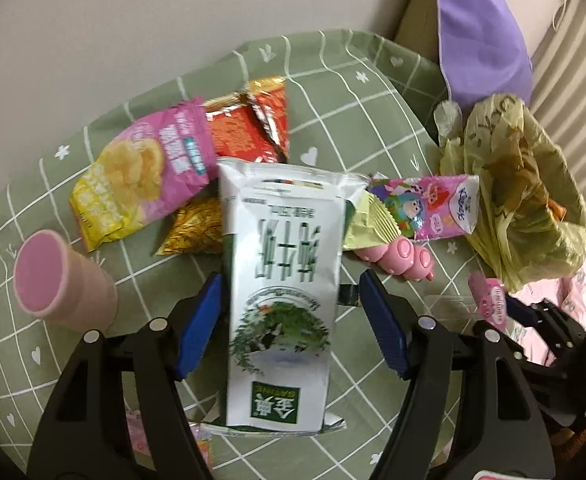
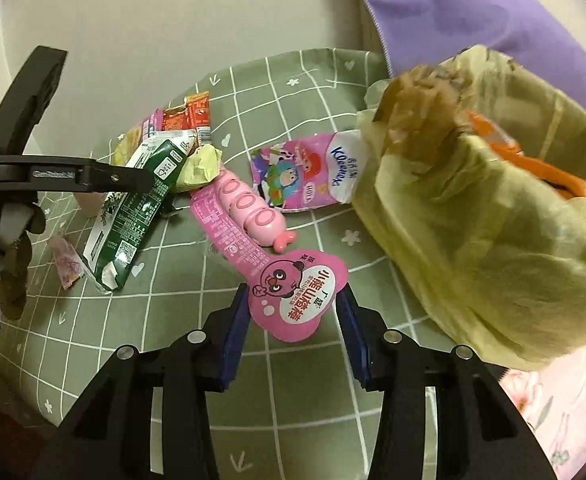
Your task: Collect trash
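My left gripper [image 1: 289,292] is open, its blue fingers on either side of a white and green milk carton [image 1: 281,280] that lies on the green checked tablecloth [image 1: 353,120]; the carton also shows in the right wrist view [image 2: 133,208]. My right gripper [image 2: 293,308] is open around the end of a pink candy package [image 2: 293,296] with pink capsules [image 2: 249,208]. A yellow-green trash bag [image 2: 473,220] stands at the right, with orange trash inside; it also shows in the left wrist view [image 1: 521,184].
A pink chip bag [image 1: 145,172], red wrappers [image 1: 249,124], a gold wrapper [image 1: 197,228] and a pink tissue pack [image 1: 425,204] lie on the cloth. A pink cup [image 1: 61,280] stands at left. A purple pillow [image 1: 481,32] lies behind the bag.
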The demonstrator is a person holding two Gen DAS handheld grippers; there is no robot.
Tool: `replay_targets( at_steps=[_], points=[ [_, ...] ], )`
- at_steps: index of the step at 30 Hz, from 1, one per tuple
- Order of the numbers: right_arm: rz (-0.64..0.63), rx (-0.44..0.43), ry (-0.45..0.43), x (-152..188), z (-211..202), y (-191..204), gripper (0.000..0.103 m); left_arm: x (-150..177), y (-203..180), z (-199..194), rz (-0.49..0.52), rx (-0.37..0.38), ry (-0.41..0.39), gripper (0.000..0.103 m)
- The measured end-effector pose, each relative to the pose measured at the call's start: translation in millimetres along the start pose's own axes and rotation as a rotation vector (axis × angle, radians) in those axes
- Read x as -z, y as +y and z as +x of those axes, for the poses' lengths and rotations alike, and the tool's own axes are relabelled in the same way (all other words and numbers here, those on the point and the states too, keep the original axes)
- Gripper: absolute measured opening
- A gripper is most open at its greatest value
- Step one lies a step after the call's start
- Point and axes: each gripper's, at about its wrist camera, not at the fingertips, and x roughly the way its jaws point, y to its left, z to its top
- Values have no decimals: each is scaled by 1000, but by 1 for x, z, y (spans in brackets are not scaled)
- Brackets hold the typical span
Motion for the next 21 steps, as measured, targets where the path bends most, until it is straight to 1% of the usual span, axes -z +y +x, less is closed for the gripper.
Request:
replay_targets(
  at_steps=[2, 3, 4, 7, 12, 14, 17, 19, 21],
  points=[
    [-5, 11, -1, 1, -6, 0, 42, -4, -10, 7, 26, -45, 15, 66],
    [-8, 13, 0, 2, -9, 0, 42, -6, -10, 7, 22, -48, 17, 65],
    [-12, 15, 0, 2, -12, 0, 42, -9, -9, 7, 7, -45, 17, 62],
    [-25, 30, -5, 2, -22, -1, 42, -18, 1, 3, -70, 5, 7, 62],
    [-28, 46, -14, 1, -36, -5, 42, -25, 3, 2, -64, 41, 7, 60],
    [-33, 51, -28, -2, -43, -5, 42, -23, 2, -9, -55, 54, -19, 57],
    [-44, 59, -55, -8, -55, -5, 42, -23, -6, -34, -34, 87, -94, 56],
    [-51, 61, -72, -13, -61, -5, 42, -24, -15, -49, 2, 88, -148, 56],
    [-58, 65, -94, -19, -68, -5, 42, -26, -25, -63, 41, 73, -203, 56]
  ],
)
